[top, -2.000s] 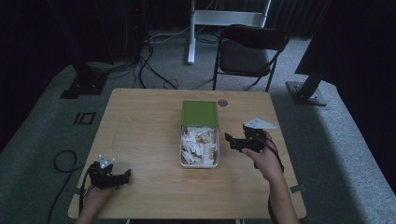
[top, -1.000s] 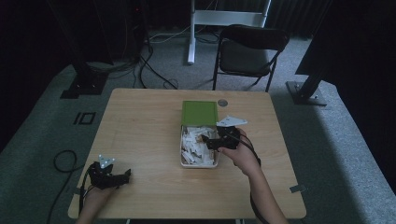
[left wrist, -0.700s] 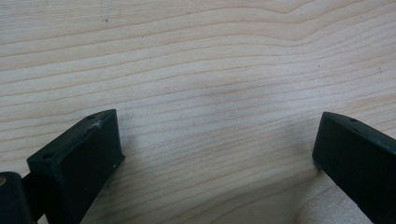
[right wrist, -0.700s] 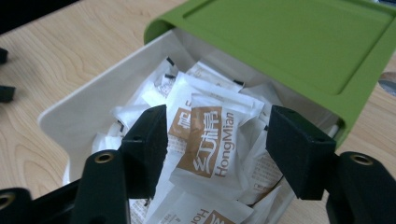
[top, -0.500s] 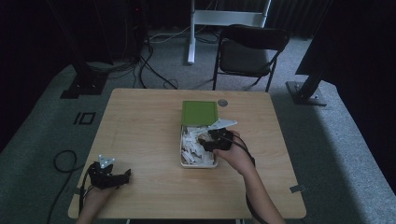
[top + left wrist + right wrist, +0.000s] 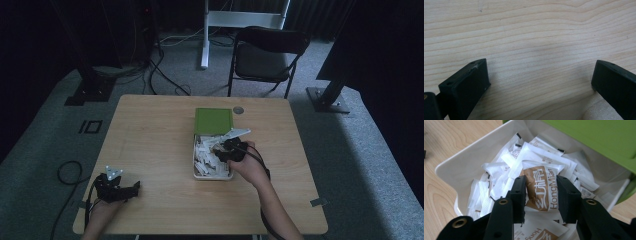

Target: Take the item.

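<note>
A white box [image 6: 195, 161] stands mid-table, full of several white sachets [image 6: 206, 156], with a green lid [image 6: 214, 121] at its far end. My right gripper [image 6: 220, 149] hangs over the box's right side. In the right gripper view its jaws are shut on a brown-and-white sachet [image 6: 541, 188] printed "HongMian", held just above the pile in the box [image 6: 451, 167]. My left gripper [image 6: 132, 189] rests at the table's front left corner. Its jaws stand wide apart over bare wood [image 6: 536, 50], nothing between them.
A small round grommet [image 6: 238, 110] sits in the table behind the lid. A folding chair [image 6: 270, 50] stands beyond the far edge. Stand bases [image 6: 327, 100] and cables [image 6: 160, 65] lie on the carpet around the table.
My right gripper has moved left from the table's right side to over the box and lowered toward the sachets. The left gripper has stayed put.
</note>
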`<state>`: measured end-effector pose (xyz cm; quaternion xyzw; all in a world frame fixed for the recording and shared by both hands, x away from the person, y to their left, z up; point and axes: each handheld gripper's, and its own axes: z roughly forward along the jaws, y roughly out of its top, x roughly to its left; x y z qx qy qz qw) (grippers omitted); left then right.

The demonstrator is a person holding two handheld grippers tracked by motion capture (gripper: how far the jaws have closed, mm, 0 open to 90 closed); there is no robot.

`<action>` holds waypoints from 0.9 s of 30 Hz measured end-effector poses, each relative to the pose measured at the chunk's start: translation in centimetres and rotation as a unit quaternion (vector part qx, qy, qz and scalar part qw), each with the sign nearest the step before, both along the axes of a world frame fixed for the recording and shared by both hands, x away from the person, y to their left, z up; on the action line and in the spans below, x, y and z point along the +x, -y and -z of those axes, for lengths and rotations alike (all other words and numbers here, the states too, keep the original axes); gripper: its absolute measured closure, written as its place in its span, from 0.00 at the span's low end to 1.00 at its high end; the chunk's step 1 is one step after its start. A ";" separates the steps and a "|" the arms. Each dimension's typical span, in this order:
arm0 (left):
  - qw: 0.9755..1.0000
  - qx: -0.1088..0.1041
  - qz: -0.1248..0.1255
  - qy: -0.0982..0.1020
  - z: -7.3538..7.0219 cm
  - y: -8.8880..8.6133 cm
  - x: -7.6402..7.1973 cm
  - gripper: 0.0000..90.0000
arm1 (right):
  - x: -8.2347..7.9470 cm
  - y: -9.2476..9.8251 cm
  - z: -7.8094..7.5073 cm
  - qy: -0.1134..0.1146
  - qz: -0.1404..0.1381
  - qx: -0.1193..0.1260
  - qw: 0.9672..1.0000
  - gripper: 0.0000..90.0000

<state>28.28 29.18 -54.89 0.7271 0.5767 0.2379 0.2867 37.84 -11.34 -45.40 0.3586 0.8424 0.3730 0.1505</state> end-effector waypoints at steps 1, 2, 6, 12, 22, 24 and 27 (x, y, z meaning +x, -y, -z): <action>1.000 0.000 0.000 0.000 0.0 0.0 0.0 0.02 | 0.0 0.0 -0.1 0.000 -0.001 0.000 1.000 0.70; 1.000 0.000 0.000 0.000 0.0 0.0 0.0 0.02 | 0.0 0.1 -0.2 0.002 -0.001 0.003 1.000 0.71; 1.000 -0.001 -0.001 0.001 0.0 0.0 0.0 0.02 | -0.2 0.2 -1.1 0.009 -0.001 0.011 1.000 0.71; 1.000 0.002 0.001 0.000 0.0 0.0 0.0 0.02 | -0.5 0.5 -2.0 0.017 -0.003 0.018 1.000 0.72; 1.000 0.001 0.001 0.000 0.0 0.0 0.0 0.02 | -0.7 2.2 -4.0 0.048 0.017 0.041 0.998 0.72; 1.000 0.001 0.001 0.000 0.0 0.0 0.0 0.02 | -0.7 2.7 -4.2 0.051 0.025 0.041 0.998 0.72; 1.000 0.001 0.001 0.000 0.0 0.0 0.0 0.02 | -0.6 3.4 -4.3 0.054 0.035 0.042 0.997 0.72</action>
